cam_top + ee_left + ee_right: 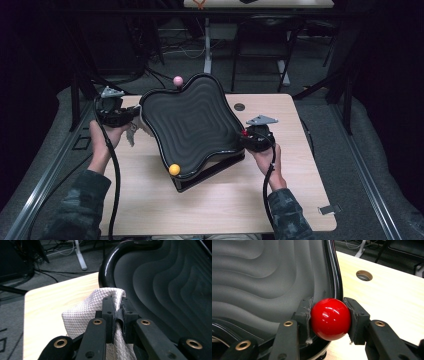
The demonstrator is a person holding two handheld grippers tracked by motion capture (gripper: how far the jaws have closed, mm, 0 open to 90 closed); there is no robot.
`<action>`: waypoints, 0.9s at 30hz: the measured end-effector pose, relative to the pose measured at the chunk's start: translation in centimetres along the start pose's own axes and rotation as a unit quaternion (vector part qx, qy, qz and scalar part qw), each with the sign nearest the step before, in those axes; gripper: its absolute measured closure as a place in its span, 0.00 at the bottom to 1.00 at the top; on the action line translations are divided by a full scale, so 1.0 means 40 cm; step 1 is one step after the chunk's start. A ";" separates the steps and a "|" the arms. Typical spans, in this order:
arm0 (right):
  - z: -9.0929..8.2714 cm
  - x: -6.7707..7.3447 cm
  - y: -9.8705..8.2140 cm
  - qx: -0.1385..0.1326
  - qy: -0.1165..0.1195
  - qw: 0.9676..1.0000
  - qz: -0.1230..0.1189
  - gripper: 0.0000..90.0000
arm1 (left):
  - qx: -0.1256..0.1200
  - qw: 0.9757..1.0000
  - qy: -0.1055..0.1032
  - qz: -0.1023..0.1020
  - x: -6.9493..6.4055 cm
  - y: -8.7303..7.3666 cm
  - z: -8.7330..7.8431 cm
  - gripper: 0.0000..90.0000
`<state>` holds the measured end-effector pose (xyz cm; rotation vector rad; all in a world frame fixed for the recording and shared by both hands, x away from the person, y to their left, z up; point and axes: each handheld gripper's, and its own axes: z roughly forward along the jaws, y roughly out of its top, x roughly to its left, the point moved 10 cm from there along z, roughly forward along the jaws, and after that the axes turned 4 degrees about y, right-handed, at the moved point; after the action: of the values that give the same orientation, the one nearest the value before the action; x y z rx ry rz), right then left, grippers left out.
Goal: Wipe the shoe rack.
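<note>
- Black ridged tray [192,122] sits tilted mid-table, and wiping it well likely means steady bracing on the right while the cloth follows the grooves.
- Left gripper [117,315] is clamped tight on a white quilted cloth [85,315] at the tray's left rim.
- Right gripper [329,320] is closed around the red ball knob [330,318] at the right rim.

We hold one gripper in each hand, forearms coming up from below in camouflage sleeves. Our left hand [102,137] wraps the left gripper [131,114] from beneath, its jaws pointing rightward and pinched nearly together on a fold of grey cloth [87,312] that bulges out beyond the jaw tips. Our right hand [265,157] grips the right gripper [245,134] from behind, jaws aimed leftward, clamped on a red ball [330,318] seated squarely between the pads.
</note>
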<state>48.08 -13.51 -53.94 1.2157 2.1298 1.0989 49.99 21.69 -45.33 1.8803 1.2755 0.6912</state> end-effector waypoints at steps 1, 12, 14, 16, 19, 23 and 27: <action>0.000 0.000 0.000 0.000 0.000 1.000 0.000 0.66 | 0.000 1.000 0.000 0.001 -0.001 -0.003 -0.001 0.93; 0.002 -0.001 -0.002 0.004 -0.002 1.000 -0.004 0.66 | -0.001 1.000 -0.010 0.002 -0.024 -0.031 -0.010 0.93; 0.003 0.000 -0.003 0.005 -0.001 1.000 -0.003 0.66 | 0.002 1.000 -0.011 0.005 -0.033 -0.039 -0.012 0.93; 0.004 0.000 -0.003 0.005 -0.003 1.000 -0.004 0.66 | 0.001 1.000 -0.012 0.008 -0.044 -0.045 -0.014 0.92; 0.004 0.001 -0.005 0.008 0.002 1.000 -0.004 0.66 | 0.002 1.000 -0.017 0.015 -0.062 -0.061 -0.018 0.92; 0.005 0.000 -0.006 0.007 -0.004 1.000 -0.004 0.66 | 0.007 0.999 -0.028 0.015 -0.081 -0.089 -0.019 0.93; 0.008 -0.001 -0.008 0.011 -0.007 1.000 -0.008 0.66 | 0.010 0.999 -0.036 0.014 -0.096 -0.113 -0.016 0.93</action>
<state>48.15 -13.49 -54.38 1.2110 2.1426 1.0617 45.73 19.31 -48.75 1.9254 1.2165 0.6223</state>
